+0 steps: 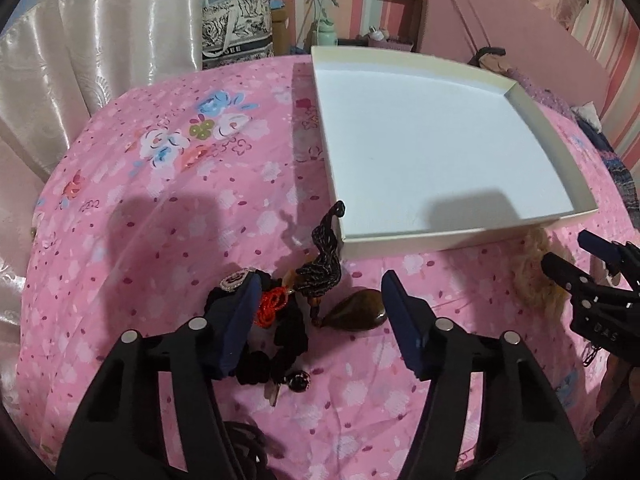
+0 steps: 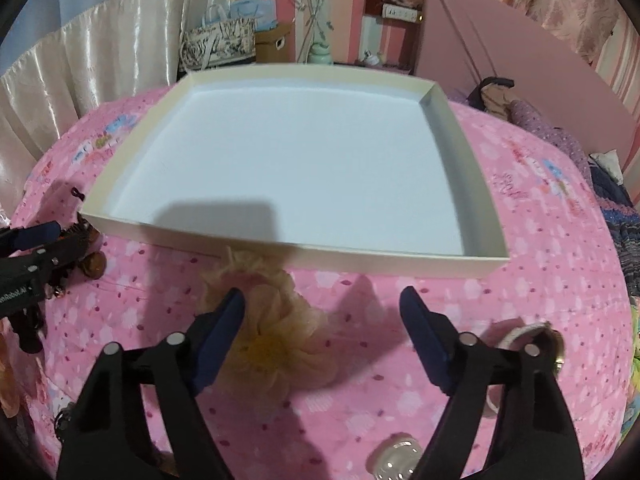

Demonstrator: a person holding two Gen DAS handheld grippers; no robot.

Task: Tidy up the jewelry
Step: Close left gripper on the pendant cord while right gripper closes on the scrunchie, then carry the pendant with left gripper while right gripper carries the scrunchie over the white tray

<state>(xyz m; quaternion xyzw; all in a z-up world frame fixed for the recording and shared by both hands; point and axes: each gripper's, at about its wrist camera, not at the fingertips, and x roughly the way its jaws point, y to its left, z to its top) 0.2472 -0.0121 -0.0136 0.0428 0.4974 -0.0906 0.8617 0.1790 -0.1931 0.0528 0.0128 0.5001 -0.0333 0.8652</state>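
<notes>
A shallow cream box (image 1: 440,240), white inside and holding nothing, lies on the pink flowered bedspread (image 1: 160,240). My left gripper (image 1: 320,280) is open just in front of the box's near left corner. It straddles a heap of pieces: a dark braided cord (image 1: 320,268), a brown teardrop pendant (image 1: 356,314), orange beads (image 1: 272,306) and a black scrunchie (image 1: 288,340). My right gripper (image 2: 323,294) is open over a fluffy peach flower piece (image 2: 276,344) before the box (image 2: 280,250). Its left pad brushes the fluff; the right pad stands apart.
A jewelled round brooch (image 1: 236,278) and a dark bead (image 1: 298,380) lie beside the heap. A silver bangle (image 2: 528,334) and a clear round piece (image 2: 400,454) sit at the right. Curtains, bags and a pink headboard (image 2: 520,60) stand beyond the bed.
</notes>
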